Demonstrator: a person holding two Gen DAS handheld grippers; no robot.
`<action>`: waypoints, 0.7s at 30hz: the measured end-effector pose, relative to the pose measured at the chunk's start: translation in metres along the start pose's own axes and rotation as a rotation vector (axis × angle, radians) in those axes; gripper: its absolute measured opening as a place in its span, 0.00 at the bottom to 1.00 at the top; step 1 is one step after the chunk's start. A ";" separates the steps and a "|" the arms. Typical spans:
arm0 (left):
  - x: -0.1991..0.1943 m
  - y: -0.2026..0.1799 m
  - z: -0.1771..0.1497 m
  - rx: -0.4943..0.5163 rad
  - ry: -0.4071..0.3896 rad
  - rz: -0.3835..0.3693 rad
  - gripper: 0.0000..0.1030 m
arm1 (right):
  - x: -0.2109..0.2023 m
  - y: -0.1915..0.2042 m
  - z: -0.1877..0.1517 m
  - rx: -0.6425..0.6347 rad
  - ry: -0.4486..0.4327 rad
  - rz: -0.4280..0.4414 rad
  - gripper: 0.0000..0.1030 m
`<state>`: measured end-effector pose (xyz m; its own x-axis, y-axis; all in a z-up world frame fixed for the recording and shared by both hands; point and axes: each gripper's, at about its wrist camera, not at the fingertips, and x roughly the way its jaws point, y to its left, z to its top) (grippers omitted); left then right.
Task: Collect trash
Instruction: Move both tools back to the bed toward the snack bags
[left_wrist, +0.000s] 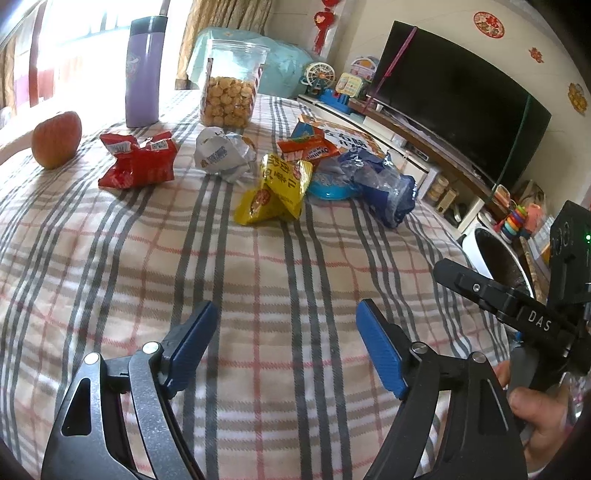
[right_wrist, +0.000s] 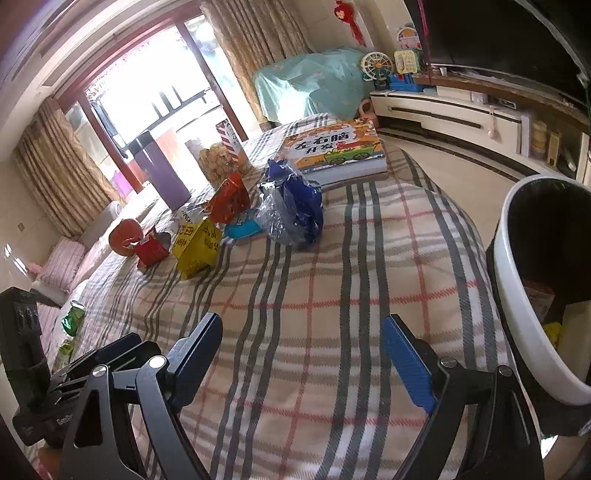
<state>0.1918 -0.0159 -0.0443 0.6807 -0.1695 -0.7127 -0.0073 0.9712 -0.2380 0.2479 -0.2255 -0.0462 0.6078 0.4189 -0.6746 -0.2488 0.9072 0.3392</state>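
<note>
A: A living room, bright window behind, and a table (left_wrist: 258, 280) under a plaid cloth with a television along the far wall. Where do the tongs stand?

B: Both pairs hang over bare cloth at the near end. The left tongs (left_wrist: 286, 321) are spread wide with nothing between the blue pads; the right tongs (right_wrist: 301, 339) are spread just as wide and also empty. Neither touches any wrapper.

A: So no grasp is under way.

B: I judge it a pause between pickups, with a reach about to be chosen. The trash lies further up the table: nearest the left tongs a yellow snack packet (left_wrist: 275, 190), just beside it a crumpled blue plastic bag (left_wrist: 386, 192) over a blue lid, then an orange wrapper (left_wrist: 308, 146), a white crumpled wrapper (left_wrist: 221, 153) and a red snack bag (left_wrist: 138, 160).

A: And where does it go?

B: A white bin (right_wrist: 532, 295) stands off the table's right edge, close to the right tongs, with some scraps already inside.

A: What does the next move need?

B: Probably the right tongs going forward to the blue plastic bag, closing on a raised fold, since the film looks slippery. The apple (left_wrist: 57, 138), the purple flask (left_wrist: 144, 72), the biscuit jar (left_wrist: 231, 83) and the book (right_wrist: 336, 149) are not trash and should be left alone.
</note>
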 end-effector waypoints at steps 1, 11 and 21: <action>0.002 0.000 0.003 0.003 0.000 0.005 0.78 | 0.003 0.001 0.002 -0.002 0.000 0.001 0.87; 0.027 0.004 0.036 0.019 -0.017 0.041 0.78 | 0.035 0.002 0.028 -0.015 -0.006 0.013 0.87; 0.052 0.006 0.065 0.022 -0.027 0.053 0.78 | 0.061 -0.002 0.058 0.005 -0.020 0.019 0.87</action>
<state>0.2750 -0.0083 -0.0403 0.6996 -0.1129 -0.7055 -0.0281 0.9823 -0.1850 0.3296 -0.2039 -0.0498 0.6177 0.4349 -0.6552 -0.2563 0.8990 0.3551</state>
